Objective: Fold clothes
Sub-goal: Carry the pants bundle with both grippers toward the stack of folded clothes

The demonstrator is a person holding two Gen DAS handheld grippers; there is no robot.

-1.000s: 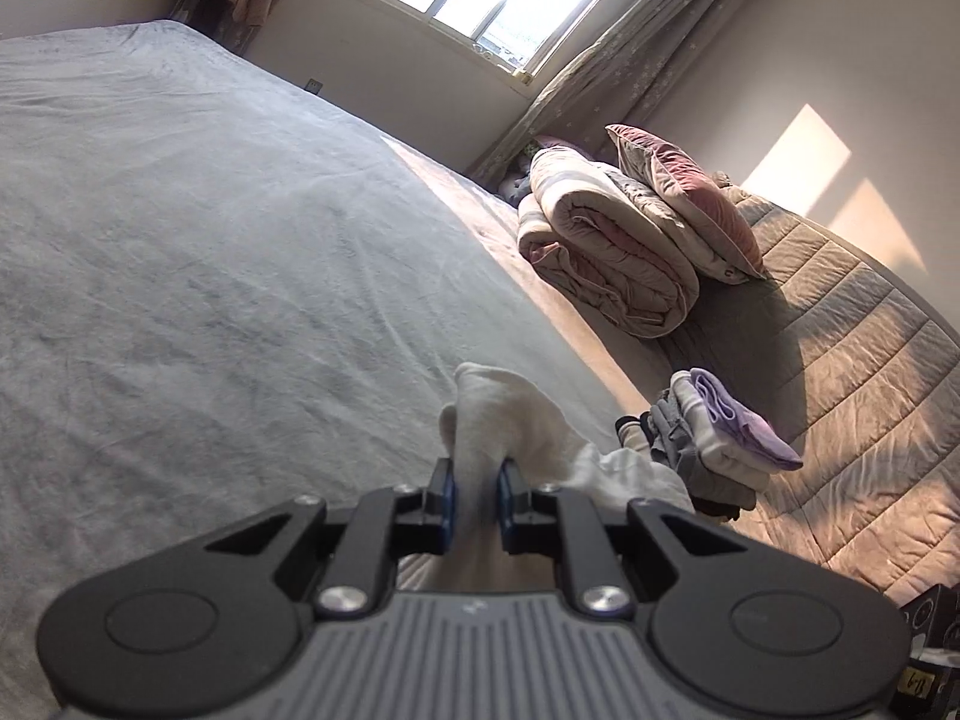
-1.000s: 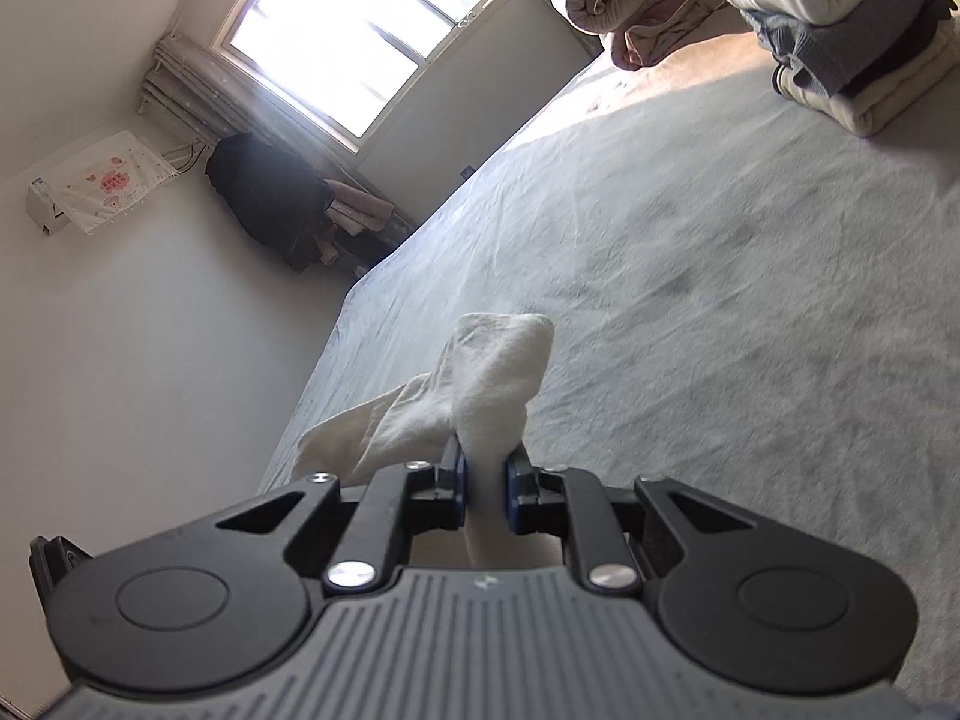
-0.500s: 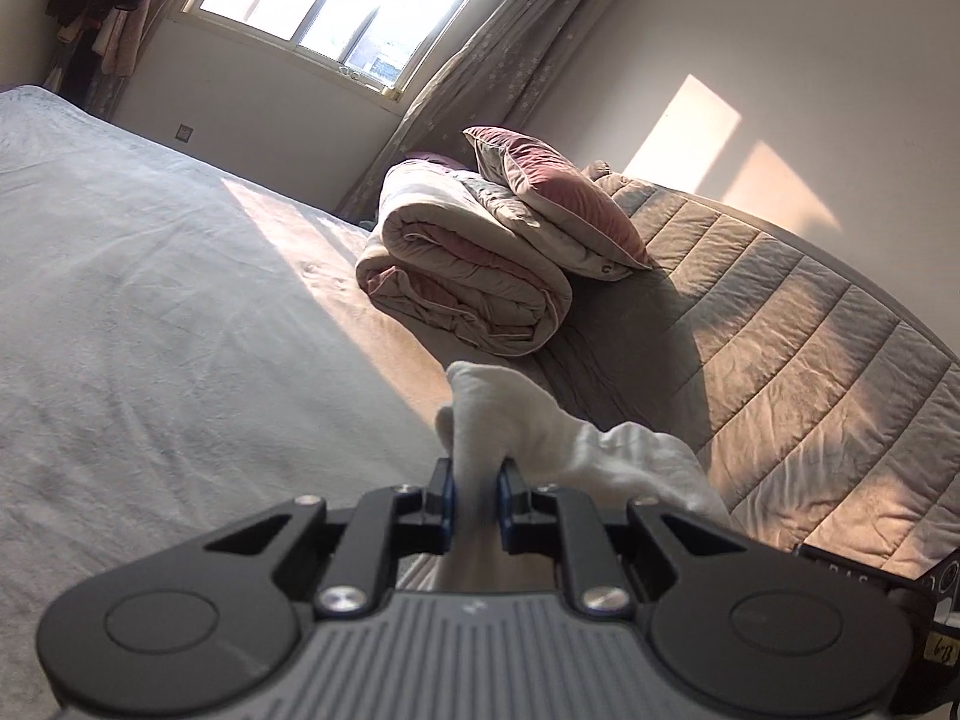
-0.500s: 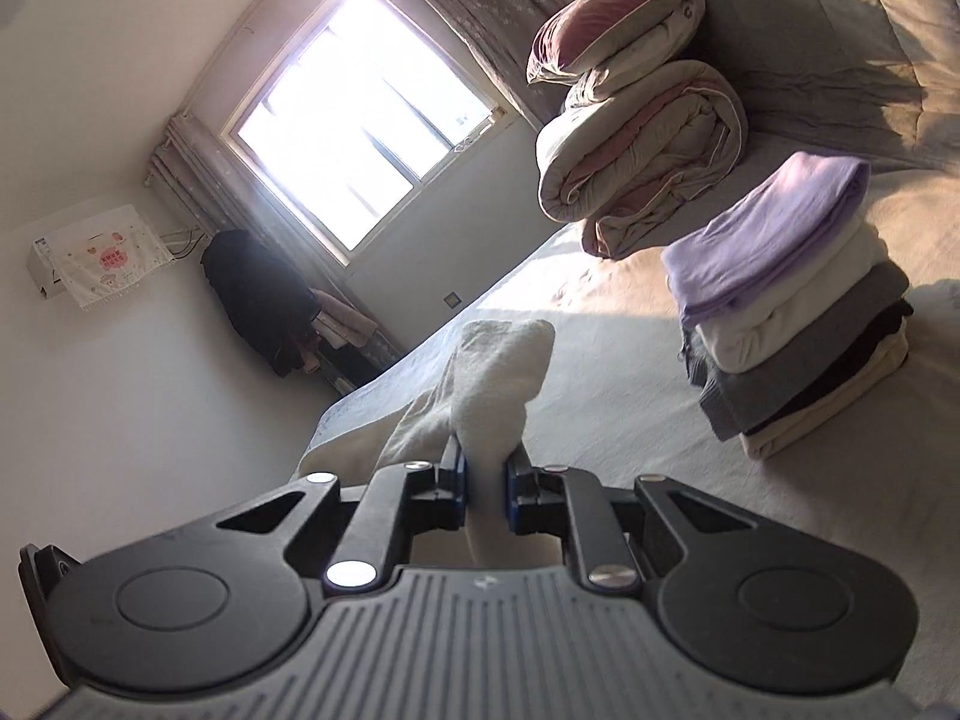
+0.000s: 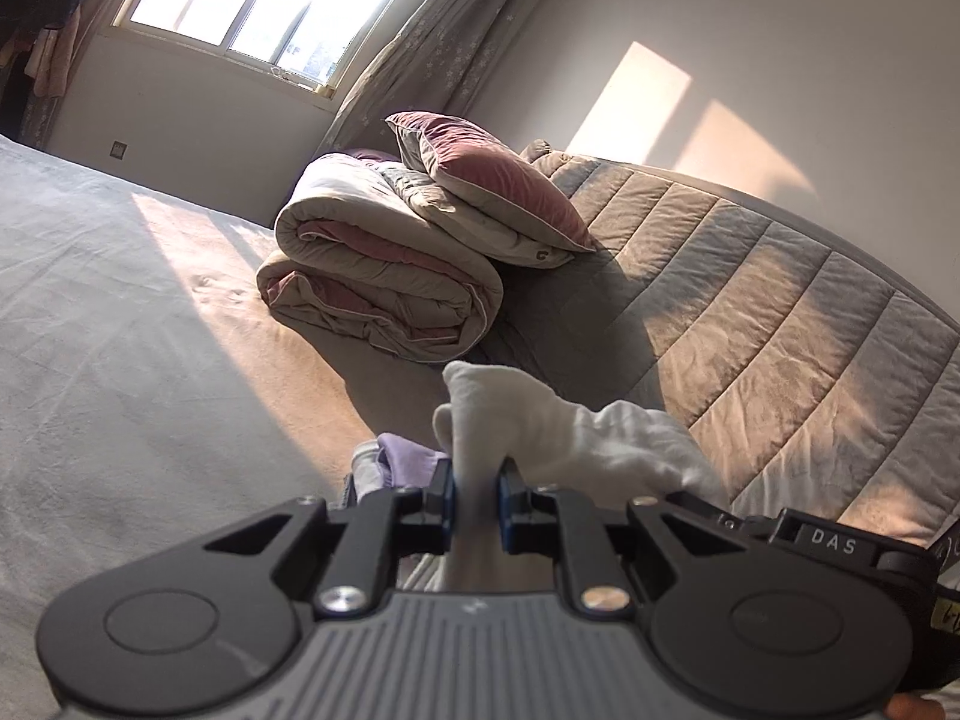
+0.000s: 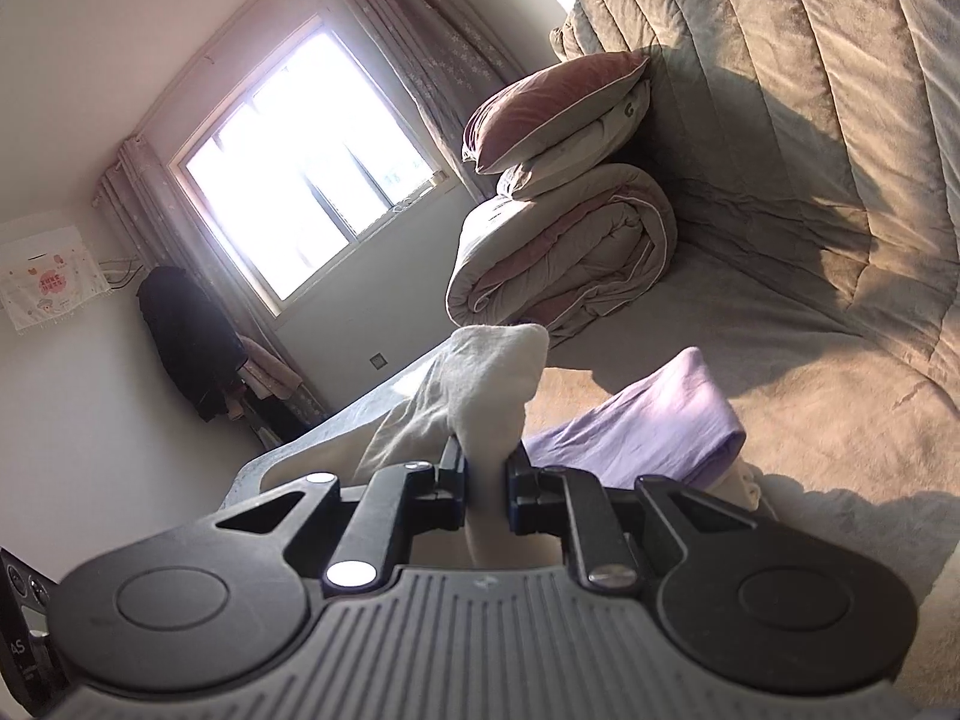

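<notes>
A folded white garment (image 5: 540, 420) hangs between both grippers above the bed. My left gripper (image 5: 477, 495) is shut on one end of it, and the cloth bulges out past the blue pads. My right gripper (image 6: 486, 489) is shut on the other end of the white garment (image 6: 492, 378). Just below and ahead lies a stack of folded clothes with a lilac piece (image 6: 648, 426) on top; in the left wrist view only a lilac corner (image 5: 408, 459) of the stack shows beside the fingers.
A rolled quilt (image 5: 384, 282) with a dusky pink pillow (image 5: 486, 180) on it lies against the padded headboard (image 5: 780, 312). The grey bedspread (image 5: 120, 330) stretches to the left. A window (image 6: 312, 168) and dark clothes on a rack (image 6: 186, 336) stand beyond the bed.
Both grippers have carried the white garment across the bed toward the headboard and a little upward. The folded stack, a second ago off to the side, now sits right beneath the garment.
</notes>
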